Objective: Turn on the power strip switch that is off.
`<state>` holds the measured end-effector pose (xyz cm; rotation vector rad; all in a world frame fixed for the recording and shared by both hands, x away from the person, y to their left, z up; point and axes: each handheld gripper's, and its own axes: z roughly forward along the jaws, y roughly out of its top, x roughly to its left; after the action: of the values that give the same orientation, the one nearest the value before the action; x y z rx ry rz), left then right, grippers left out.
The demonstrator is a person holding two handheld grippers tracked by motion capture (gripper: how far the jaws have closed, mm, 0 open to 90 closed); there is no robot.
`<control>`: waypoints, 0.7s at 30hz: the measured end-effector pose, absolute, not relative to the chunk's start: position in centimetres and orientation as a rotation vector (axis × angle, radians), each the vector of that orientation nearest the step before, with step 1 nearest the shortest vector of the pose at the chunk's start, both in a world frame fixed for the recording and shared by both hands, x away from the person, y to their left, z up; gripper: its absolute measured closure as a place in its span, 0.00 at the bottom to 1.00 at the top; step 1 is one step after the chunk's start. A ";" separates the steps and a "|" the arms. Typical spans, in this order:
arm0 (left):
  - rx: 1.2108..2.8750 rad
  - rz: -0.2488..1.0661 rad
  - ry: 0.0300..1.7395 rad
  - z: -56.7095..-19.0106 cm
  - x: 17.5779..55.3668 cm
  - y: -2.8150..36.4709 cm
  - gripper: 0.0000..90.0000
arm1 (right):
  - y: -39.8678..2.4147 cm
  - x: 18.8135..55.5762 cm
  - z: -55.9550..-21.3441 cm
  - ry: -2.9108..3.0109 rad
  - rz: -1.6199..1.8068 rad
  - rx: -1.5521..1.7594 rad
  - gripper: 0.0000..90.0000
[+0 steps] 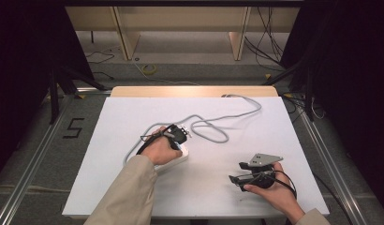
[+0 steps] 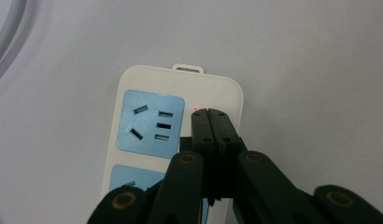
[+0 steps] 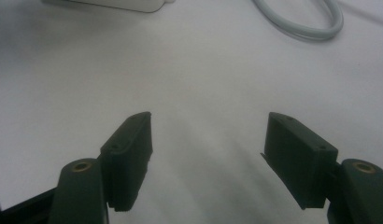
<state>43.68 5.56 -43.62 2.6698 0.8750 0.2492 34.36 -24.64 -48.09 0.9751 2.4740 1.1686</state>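
- Starting nearest the person, with the white power strip [image 1: 177, 157] as the landmark: the right gripper [image 1: 234, 171] lies low over the table [image 1: 134, 112], well to the right of the power strip and closer to the table's near edge.
- The right hand [image 1: 274, 190] cups this gripper from below, and a grey three-cornered plate [image 1: 265, 159] sits on top of it.
- In the right gripper view the two black jaws stand wide apart with only bare white table between them; the tool is released and holds nothing. The power strip shows as a white edge at the top left of that view, well ahead of the jaws.
- Next comes the power strip itself, lying flat on the table left of the middle, partly under the left hand [image 1: 159, 149].
- The left gripper [image 2: 210, 116] stands right over the power strip, its jaws clenched together with nothing between them. In the left gripper view the closed tips sit at the strip's right side, just beside a small red light [image 2: 195, 108] and to the right of a blue socket panel [image 2: 150, 122]. Whether the tips actually touch the casing I cannot tell.
- A second blue panel [image 2: 131, 179] lies nearer along the strip, partly hidden by the jaws.
- A small hanging tab [image 2: 188, 68] sticks out of the strip's far end.
- Farthest out, the grey cable [image 1: 213, 126] runs beyond the power strip, looping to the right and on to the table's far right corner.
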 end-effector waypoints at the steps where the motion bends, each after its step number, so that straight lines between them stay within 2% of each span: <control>1: 2.669 0.248 0.874 -43.6 43.7 5.6 1.00 | -24.6 34.4 -48.1 2.474 1.169 0.975 0.37; 13: 2.634 0.276 0.836 -43.3 43.6 5.9 0.99 | -24.7 34.4 -48.0 2.468 1.175 0.983 0.37; 21: 2.545 0.313 0.796 -42.4 42.8 7.1 0.82 | -24.7 34.3 -48.0 2.465 1.179 0.981 0.37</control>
<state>42.78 7.11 -42.36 2.5450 0.7956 0.3126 34.34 -24.75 -48.00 0.9808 2.4647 1.1794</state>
